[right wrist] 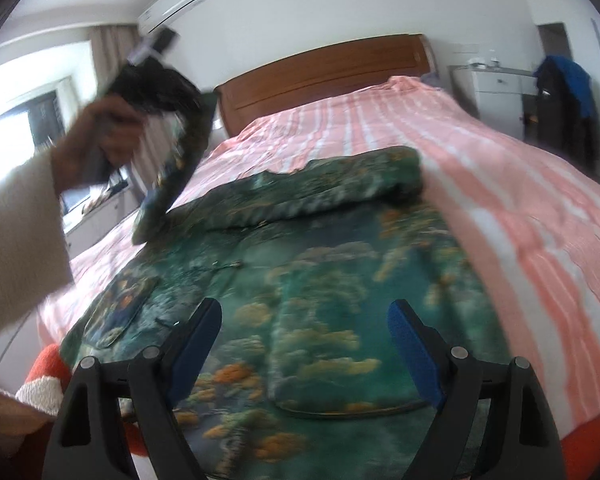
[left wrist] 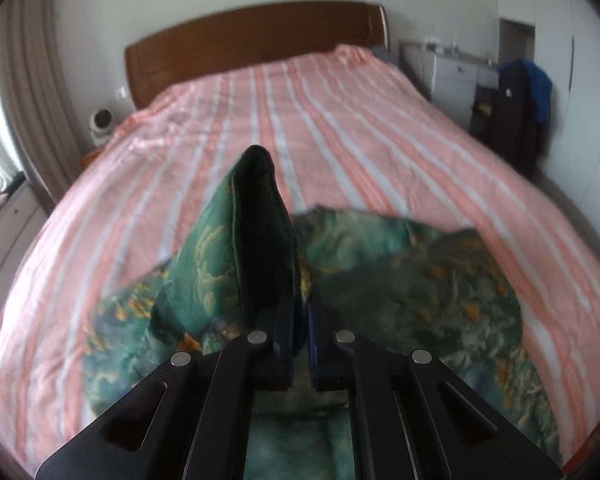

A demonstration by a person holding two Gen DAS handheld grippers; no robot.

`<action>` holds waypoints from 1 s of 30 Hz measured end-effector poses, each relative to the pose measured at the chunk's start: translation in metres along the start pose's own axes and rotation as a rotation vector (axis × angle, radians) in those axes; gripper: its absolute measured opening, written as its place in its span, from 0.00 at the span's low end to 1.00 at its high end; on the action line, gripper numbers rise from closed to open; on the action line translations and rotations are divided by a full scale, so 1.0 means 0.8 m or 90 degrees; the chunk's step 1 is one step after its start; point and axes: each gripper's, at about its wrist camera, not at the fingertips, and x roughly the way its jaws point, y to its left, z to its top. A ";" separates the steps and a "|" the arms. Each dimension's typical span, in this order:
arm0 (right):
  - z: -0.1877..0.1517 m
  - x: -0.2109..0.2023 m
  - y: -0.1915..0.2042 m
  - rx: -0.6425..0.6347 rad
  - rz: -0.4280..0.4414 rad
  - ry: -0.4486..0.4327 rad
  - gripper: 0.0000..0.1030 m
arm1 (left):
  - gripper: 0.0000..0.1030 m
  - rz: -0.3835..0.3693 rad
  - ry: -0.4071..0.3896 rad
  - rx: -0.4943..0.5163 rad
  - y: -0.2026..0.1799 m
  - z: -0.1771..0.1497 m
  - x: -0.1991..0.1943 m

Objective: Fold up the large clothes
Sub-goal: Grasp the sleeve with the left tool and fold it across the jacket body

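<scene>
A large green jacket (right wrist: 320, 280) with a sea-like orange and teal print lies spread on the pink striped bed (right wrist: 520, 208). One sleeve (right wrist: 340, 184) is folded across its upper part. My left gripper (left wrist: 302, 308) is shut on the other sleeve (left wrist: 236, 248), which sticks up past the jaws. In the right wrist view a hand (right wrist: 96, 136) holds that gripper high at the left, and the lifted sleeve (right wrist: 180, 160) hangs from it down to the jacket. My right gripper (right wrist: 304, 320) is open over the jacket's lower front, with nothing between its blue pads.
A wooden headboard (left wrist: 252, 40) closes the far end of the bed. A white cabinet (left wrist: 452, 72) and dark and blue clothes (left wrist: 520, 100) stand at the right. A small white appliance (left wrist: 102, 122) and curtains (left wrist: 32, 92) are at the left. An orange and white fabric (right wrist: 44, 380) lies at the near edge.
</scene>
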 end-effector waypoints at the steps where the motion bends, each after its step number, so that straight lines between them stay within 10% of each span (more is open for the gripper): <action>1: 0.000 -0.001 -0.006 0.009 -0.004 -0.002 0.82 | 0.03 0.005 0.014 0.005 -0.017 -0.008 0.015; 6: 0.001 0.000 -0.030 0.041 -0.018 -0.001 0.82 | 0.16 0.002 0.127 0.021 -0.048 -0.058 0.109; 10: 0.001 0.004 -0.036 0.047 -0.021 0.005 0.82 | 0.71 -0.036 0.125 0.042 -0.059 -0.082 0.092; 12: 0.001 0.007 -0.039 0.049 -0.024 0.006 0.82 | 0.79 -0.053 0.089 0.059 -0.057 -0.087 0.055; 19: 0.004 0.012 -0.045 0.060 -0.036 -0.001 0.82 | 0.97 -0.085 0.011 0.048 0.040 -0.114 -0.066; 30: 0.003 0.015 -0.038 0.049 -0.067 -0.002 0.82 | 0.97 0.124 0.015 -0.099 0.274 -0.137 -0.082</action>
